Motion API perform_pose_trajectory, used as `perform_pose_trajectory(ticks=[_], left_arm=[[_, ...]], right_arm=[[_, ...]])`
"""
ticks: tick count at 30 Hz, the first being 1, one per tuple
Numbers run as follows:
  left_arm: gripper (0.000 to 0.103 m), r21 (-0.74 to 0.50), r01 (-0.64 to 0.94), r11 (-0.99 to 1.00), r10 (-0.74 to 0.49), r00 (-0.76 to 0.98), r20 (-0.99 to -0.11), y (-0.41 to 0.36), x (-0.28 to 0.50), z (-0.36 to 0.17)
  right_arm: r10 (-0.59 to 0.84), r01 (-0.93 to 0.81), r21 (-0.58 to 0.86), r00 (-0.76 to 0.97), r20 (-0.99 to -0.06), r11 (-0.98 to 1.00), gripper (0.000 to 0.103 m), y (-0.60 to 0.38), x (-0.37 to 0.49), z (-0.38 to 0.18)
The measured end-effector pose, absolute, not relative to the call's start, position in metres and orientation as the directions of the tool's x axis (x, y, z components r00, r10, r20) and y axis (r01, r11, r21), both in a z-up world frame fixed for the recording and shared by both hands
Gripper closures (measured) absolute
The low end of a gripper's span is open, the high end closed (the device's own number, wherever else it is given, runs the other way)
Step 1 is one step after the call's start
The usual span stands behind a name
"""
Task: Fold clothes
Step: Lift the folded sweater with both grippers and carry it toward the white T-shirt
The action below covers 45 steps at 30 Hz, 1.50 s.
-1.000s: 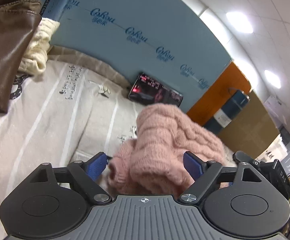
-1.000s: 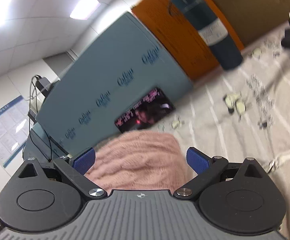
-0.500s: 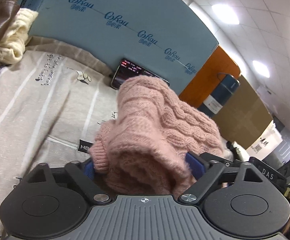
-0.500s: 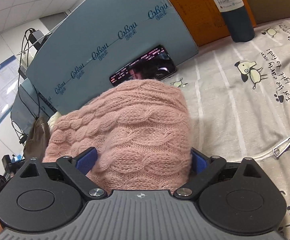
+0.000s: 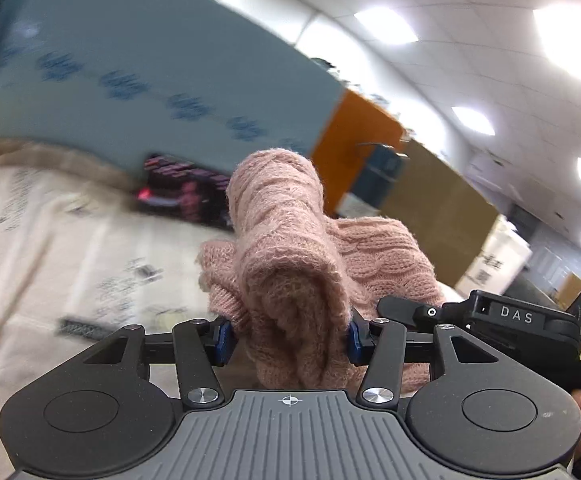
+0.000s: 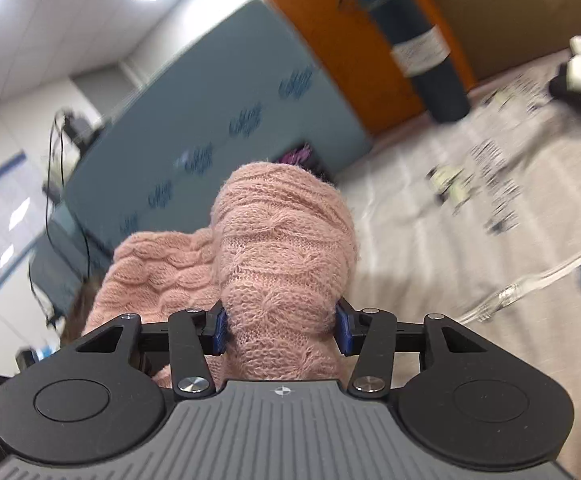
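A folded pink cable-knit sweater [image 5: 286, 248] is held up off the printed bed sheet [image 5: 50, 240] by both grippers. My left gripper [image 5: 288, 338] has its jaws closing, and the blue pads squeeze a thick bundle of the knit. In the right wrist view the same pink sweater [image 6: 282, 248] bulges between the blue pads of my right gripper [image 6: 280, 330], whose jaws are closing on it too. The right gripper's black body [image 5: 522, 320] shows beside the sweater in the left wrist view. The underside of the sweater is hidden.
A blue foam board [image 5: 150, 88] stands behind the sheet with a lit phone [image 5: 186, 188] leaning on it. A dark blue bottle [image 6: 418, 40] stands by an orange panel [image 6: 350, 52]. A zipper edge [image 6: 530, 284] lies on the sheet at right.
Both grippers went from wide open around the sweater to squeezing it between their pads. The sweater has been lifted and bunched narrower, and both views have swung, blurring the background.
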<state>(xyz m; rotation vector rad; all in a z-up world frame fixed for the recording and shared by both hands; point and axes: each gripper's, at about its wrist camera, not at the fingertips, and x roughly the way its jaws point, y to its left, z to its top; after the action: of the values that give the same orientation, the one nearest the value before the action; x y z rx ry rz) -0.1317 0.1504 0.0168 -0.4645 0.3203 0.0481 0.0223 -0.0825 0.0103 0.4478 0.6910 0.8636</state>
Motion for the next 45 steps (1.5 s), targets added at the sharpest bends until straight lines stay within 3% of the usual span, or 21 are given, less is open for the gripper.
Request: perform_pose_trajectory(ticks=[8, 20, 30, 34, 35, 37, 39, 42, 45], left_arm=[[0.054, -0.350, 0.098, 0.932, -0.191, 0.951, -0.243, 0.087, -0.056, 0.045], [0.054, -0.369, 0.341, 0.864, -0.408, 0.905, -0.120, -0.008, 0.078, 0.053], [0.053, -0.445, 0.374, 0.814, -0.479, 0.865, -0.149, -0.065, 0.157, 0.024], [0.052, -0.429, 0.345, 0.835, -0.444, 0.882, -0.155, -0.078, 0.166, 0.010], [0.049, -0.421, 0.331, 0.845, -0.427, 0.891, -0.156, -0.080, 0.165, 0.006], [0.032, -0.422, 0.303, 0.854, -0.399, 0.903, -0.158, -0.079, 0.165, 0.001], [0.023, -0.442, 0.270, 0.855, -0.372, 0.914, -0.162, -0.074, 0.164, -0.002], [0.020, -0.441, 0.197, 0.876, -0.295, 0.941, -0.165, -0.065, 0.167, -0.003], [0.020, -0.366, 0.135, 0.921, -0.236, 0.940, -0.246, -0.069, 0.174, -0.008]], right_arm=[[0.694, -0.490, 0.563, 0.683, -0.226, 0.666, 0.058, -0.163, 0.035, 0.030], [0.425, -0.319, 0.552, 0.902, -0.071, 0.770, 0.058, -0.269, 0.100, 0.034], [0.229, -0.132, 0.536, 0.966, -0.119, 0.834, 0.058, -0.328, 0.161, 0.025], [0.180, -0.077, 0.534, 0.973, -0.144, 0.842, 0.058, -0.340, 0.176, 0.006], [0.174, -0.060, 0.533, 0.971, -0.166, 0.844, 0.058, -0.341, 0.182, 0.001], [0.152, -0.010, 0.532, 0.963, -0.223, 0.846, 0.058, -0.343, 0.193, -0.008], [0.120, 0.031, 0.526, 0.960, -0.252, 0.850, 0.057, -0.344, 0.198, -0.012], [0.078, 0.089, 0.513, 0.952, -0.296, 0.854, 0.052, -0.343, 0.202, -0.017], [0.053, 0.140, 0.491, 0.933, -0.357, 0.860, 0.042, -0.342, 0.209, -0.023]])
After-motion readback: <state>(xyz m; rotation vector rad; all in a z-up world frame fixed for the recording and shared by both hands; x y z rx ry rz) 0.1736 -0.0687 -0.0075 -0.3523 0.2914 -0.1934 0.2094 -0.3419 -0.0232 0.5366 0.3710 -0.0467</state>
